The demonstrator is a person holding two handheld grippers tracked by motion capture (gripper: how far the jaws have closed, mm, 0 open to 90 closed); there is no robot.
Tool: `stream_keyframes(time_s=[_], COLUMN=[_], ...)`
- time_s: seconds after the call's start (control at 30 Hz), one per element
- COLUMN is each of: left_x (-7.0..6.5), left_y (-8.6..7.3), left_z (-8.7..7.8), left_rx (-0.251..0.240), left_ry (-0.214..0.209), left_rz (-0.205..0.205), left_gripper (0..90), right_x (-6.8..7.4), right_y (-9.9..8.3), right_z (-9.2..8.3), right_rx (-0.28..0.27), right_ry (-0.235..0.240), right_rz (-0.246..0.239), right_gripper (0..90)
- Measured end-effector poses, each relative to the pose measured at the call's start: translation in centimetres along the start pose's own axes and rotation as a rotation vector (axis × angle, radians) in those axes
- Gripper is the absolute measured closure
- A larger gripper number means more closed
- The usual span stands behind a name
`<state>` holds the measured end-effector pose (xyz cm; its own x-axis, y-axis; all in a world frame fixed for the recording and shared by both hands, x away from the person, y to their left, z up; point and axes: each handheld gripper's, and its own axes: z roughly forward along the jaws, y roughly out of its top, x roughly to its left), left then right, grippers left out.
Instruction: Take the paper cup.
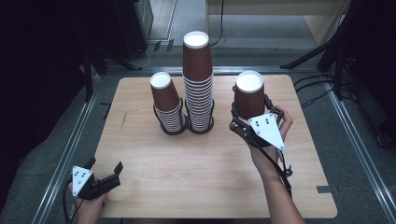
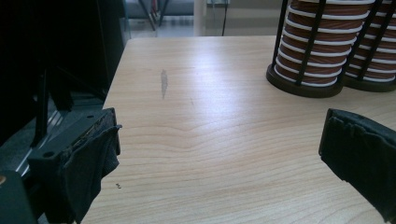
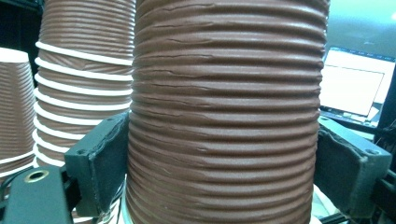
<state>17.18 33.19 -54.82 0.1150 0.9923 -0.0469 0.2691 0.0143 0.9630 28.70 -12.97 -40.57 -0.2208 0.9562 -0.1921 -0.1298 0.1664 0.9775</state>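
- The right gripper grips a single brown ribbed paper cup, upside down with its white base facing up, at the right of the table, just right of the two stacks.
- In the right gripper view its padded jaws press on opposite sides of the cup's corrugated wall, low on the body; judging by that, the grip is set where the wall is widest so the cup does not slip or crush.
- The tall stack and the short stack stand side by side at the middle far part of the table, each in a black wire holder whose uprights keep the inverted cups in line.
- The held cup is probably meant to go onto one of the stacks, or has been taken off one; I cannot tell which.
- The left gripper rests at the near left corner, jaws spread wide with nothing between them, well apart from the stacks and apparently idle.
- No brand, label or writing can be read on the cups, holders or grippers.
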Motion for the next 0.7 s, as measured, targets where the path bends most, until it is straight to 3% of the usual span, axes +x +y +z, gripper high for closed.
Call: stream_keyframes(time_s=[0.2, 0.3, 0.5, 0.7], left_x=[-0.1, -0.2, -0.1, 0.0], left_y=[-0.1, -0.1, -0.1, 0.0], left_z=[-0.1, -0.1, 0.0, 0.0], left_rx=[-0.002, -0.003, -0.004, -0.005], left_ry=[-0.003, -0.005, -0.005, -0.003], left_rz=[0.006, 0.018, 0.019, -0.001], left_gripper=[0.0, 0.0, 0.0, 0.0], right_x=[0.3, 0.6, 1.2, 1.5], right_y=[-0.9, -1.7, -3.0, -4.4], right_z=[-0.3, -0.6, -1.1, -1.1], right_rx=[0.011, 0.016, 0.037, 0.062], right_ry=[-0.007, -0.021, -0.022, -0.02], right_rz=[0.007, -0.017, -0.021, -0.034], right_gripper=[13.3, 13.3, 13.3, 13.2])
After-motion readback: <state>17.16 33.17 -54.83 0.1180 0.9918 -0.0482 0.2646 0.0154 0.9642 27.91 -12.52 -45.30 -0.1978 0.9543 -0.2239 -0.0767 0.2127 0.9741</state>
